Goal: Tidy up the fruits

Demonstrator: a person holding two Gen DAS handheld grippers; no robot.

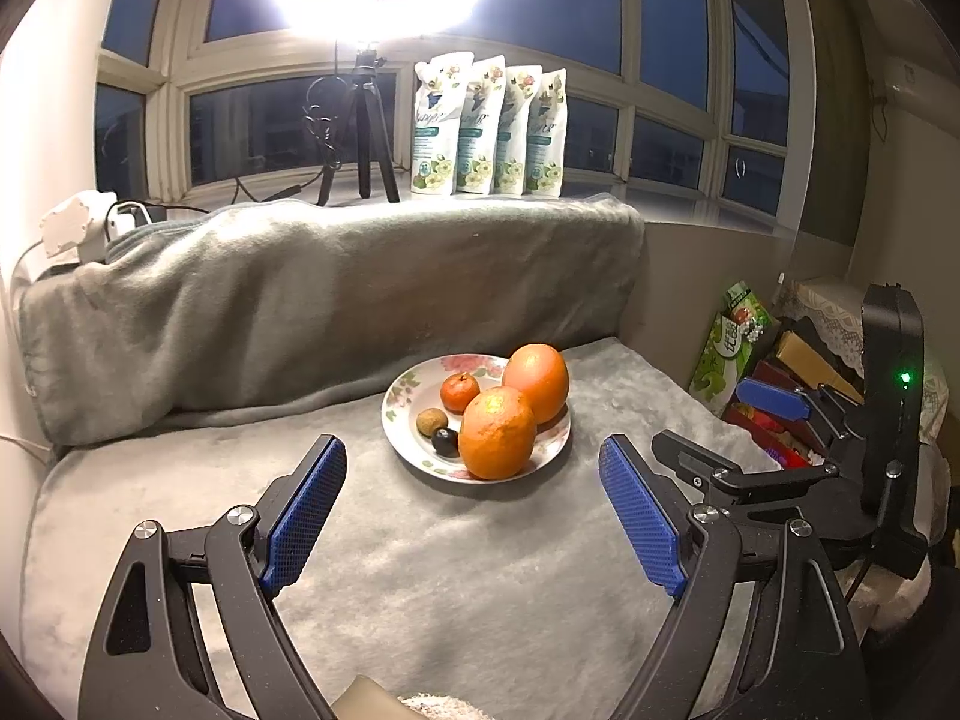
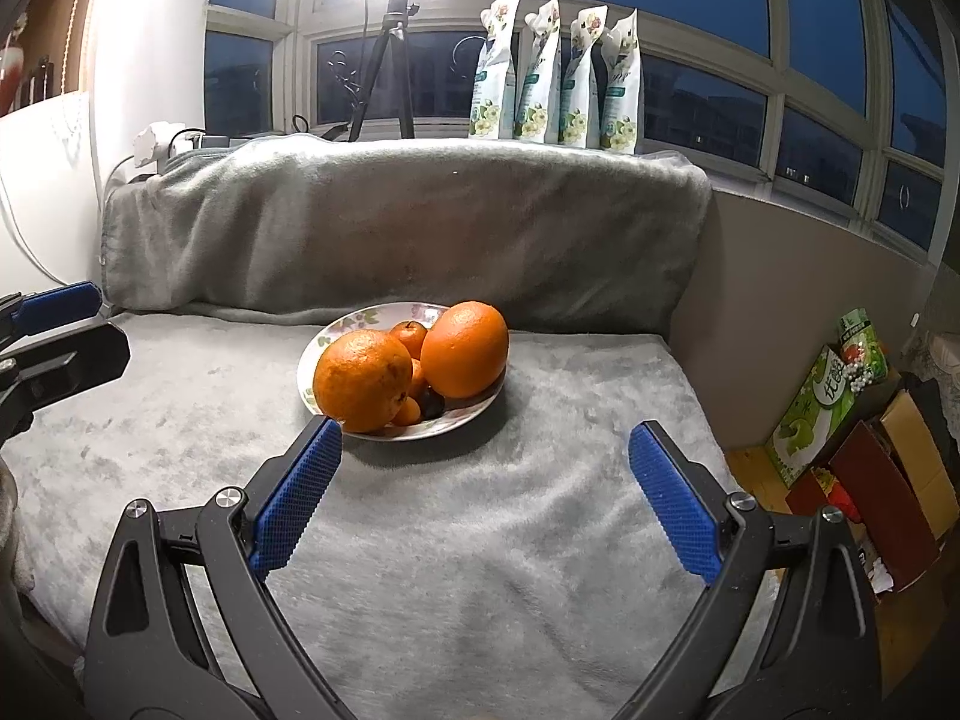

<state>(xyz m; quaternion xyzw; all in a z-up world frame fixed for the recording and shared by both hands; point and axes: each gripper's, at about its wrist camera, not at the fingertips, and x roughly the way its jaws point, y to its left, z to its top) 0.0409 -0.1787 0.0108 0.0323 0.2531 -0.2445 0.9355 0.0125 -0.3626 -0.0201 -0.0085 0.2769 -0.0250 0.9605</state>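
Both tools, left tool [image 1: 472, 510] and right tool [image 2: 485, 492], spread apart and empty short of the plate [image 1: 558, 441] heaped with oranges [image 1: 497, 432], risking a clumsy nudge rolling fruit onto the grey blanket [image 1: 420, 570].

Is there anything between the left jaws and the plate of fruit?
No, only bare grey blanket lies between the left gripper and the plate, in the left wrist view.

At the centre of the frame, a floral plate [image 2: 324, 341] on a grey blanket [image 2: 480, 540] holds two large oranges [image 2: 363, 380], small fruits tucked between them. The right gripper [image 2: 483, 501] fills the lower frame, its blue fingers [image 2: 297, 501] spread wide with nothing between them. Four pouches [image 2: 555, 78] stand at the upper centre.
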